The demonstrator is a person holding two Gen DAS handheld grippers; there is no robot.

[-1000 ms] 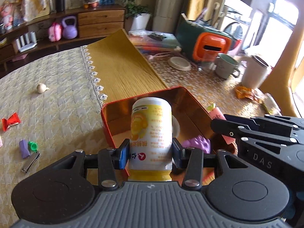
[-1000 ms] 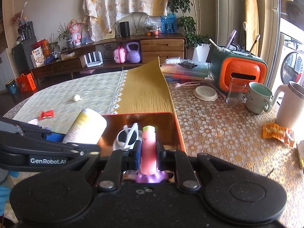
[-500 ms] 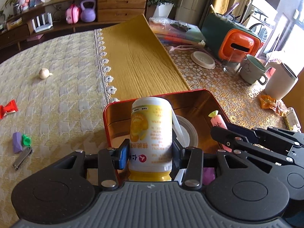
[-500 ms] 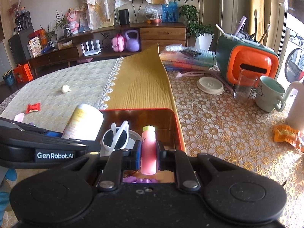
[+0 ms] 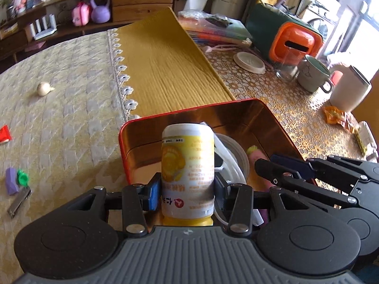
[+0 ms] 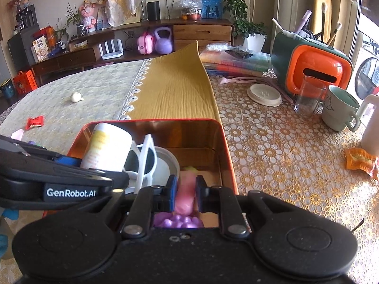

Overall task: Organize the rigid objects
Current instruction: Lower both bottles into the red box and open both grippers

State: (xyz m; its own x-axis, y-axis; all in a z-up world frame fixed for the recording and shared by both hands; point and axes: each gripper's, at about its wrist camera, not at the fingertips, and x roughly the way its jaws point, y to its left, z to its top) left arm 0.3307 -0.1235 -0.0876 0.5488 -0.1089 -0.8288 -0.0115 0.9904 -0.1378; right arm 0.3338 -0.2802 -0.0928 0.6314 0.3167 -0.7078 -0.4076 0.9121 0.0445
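Here, both grippers hung over the open tin at the near edge of the table.
Left gripper (image 5: 188,189): clenched on the upright white-and-yellow plastic bottle (image 5: 188,165), its pads pressed on the label low down, the bottle over the left part of the tin.
Right gripper (image 6: 186,193): jaws opening around the small pink soft-looking tube-shaped toy (image 6: 186,194); the toy sat between the pads, and whether they were touching it could not be told.
Container: a red metal tin with a shiny copper-coloured inside (image 6: 227,156), on the seam of the yellow runner and the lace cloth.
Already inside: white-framed sunglasses (image 6: 144,163) leaning on a round grey-rimmed lid or dish (image 6: 169,163), and a knobbly purple piece (image 6: 180,221) at the near wall.
Left outside: a red wrapper (image 5: 4,133), a purple and green bit (image 5: 16,179) and a pale garlic-like bulb (image 5: 43,88), well apart toward the table's left edge.
Risk, pink toy: released tilted, it might wedge against the right wall or land on the purple piece.
Risk, bottle: set down on the sunglasses, it would probably tip and could bend the frame.
Risk, grippers: close side by side, they could knock each other.
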